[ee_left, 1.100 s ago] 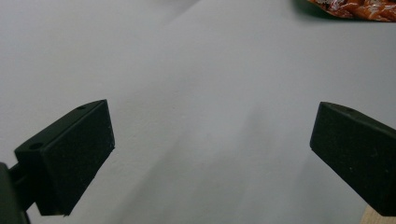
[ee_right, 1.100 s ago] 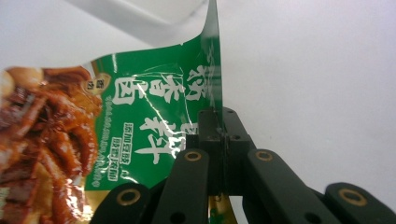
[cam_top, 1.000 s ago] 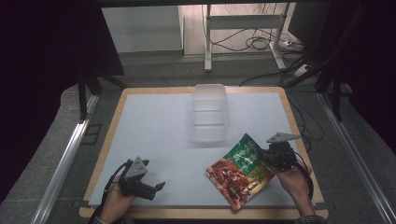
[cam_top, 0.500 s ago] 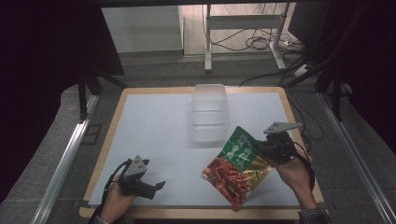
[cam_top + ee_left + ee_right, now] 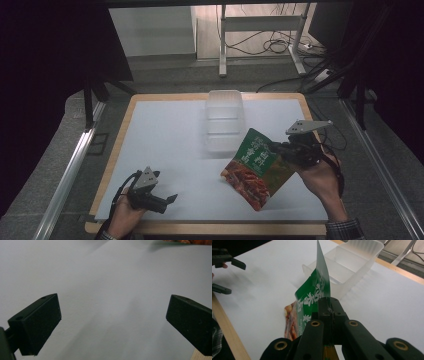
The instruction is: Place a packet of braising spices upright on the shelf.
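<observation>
Snack packet (image 5: 257, 167), green and red, has risen off the desk (image 5: 165, 135), clenched in the right gripper (image 5: 280, 148) beside the clear container (image 5: 223, 120), likely its destination. Left gripper (image 5: 170, 199) rests released, fingers (image 5: 40, 322) empty.

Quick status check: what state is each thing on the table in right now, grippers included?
Snack bag: sealed, pinched at its edge, tilted, lifted by the right gripper.
Clear container: open, no lid, looks empty, upright on the table.
Left gripper: open, holding nothing.
Right gripper: shut on the bag's edge.
</observation>
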`<state>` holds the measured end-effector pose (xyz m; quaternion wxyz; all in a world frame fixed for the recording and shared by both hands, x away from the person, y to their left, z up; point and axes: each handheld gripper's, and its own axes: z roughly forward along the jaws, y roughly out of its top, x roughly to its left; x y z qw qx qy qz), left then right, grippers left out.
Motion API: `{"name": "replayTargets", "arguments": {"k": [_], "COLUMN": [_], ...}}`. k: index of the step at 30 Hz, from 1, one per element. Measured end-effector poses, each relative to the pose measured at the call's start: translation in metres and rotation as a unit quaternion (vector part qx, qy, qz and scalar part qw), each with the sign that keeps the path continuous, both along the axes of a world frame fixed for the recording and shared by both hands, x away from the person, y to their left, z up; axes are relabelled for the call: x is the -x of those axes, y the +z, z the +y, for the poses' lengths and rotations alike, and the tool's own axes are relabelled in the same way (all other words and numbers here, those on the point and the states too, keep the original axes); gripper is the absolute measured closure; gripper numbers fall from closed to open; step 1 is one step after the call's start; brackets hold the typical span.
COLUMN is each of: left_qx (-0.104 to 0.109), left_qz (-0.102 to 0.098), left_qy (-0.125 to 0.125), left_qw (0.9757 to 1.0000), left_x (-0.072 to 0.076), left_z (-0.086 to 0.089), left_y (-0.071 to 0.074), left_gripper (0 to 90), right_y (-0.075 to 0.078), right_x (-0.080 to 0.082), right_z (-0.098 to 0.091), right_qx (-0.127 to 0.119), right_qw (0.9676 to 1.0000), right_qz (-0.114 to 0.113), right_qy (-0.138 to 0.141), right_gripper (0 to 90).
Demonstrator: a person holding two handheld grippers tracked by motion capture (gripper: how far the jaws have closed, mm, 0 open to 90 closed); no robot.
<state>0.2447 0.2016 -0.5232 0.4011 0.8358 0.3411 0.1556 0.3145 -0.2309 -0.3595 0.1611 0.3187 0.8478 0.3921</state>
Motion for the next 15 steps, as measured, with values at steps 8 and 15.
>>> {"name": "replayTargets", "arguments": {"k": [8,15], "left_qx": [0.001,0.007], "left_qz": [-0.001,-0.001], "left_qy": [0.001,0.004], "left_qw": [1.0,1.0], "left_x": [0.0,0.0], "left_z": [0.0,0.002], "left_y": [0.0,0.001], "left_gripper": [0.0,0.0], "right_y": [0.02,0.031], "right_x": [0.005,0.005], "right_z": [0.002,-0.001], "right_qx": [0.013,0.024], "right_qw": [0.9998,0.9995], "right_qz": [-0.014,-0.021], "right_qy": [0.006,-0.003], "right_gripper": [88.8,88.8]}}
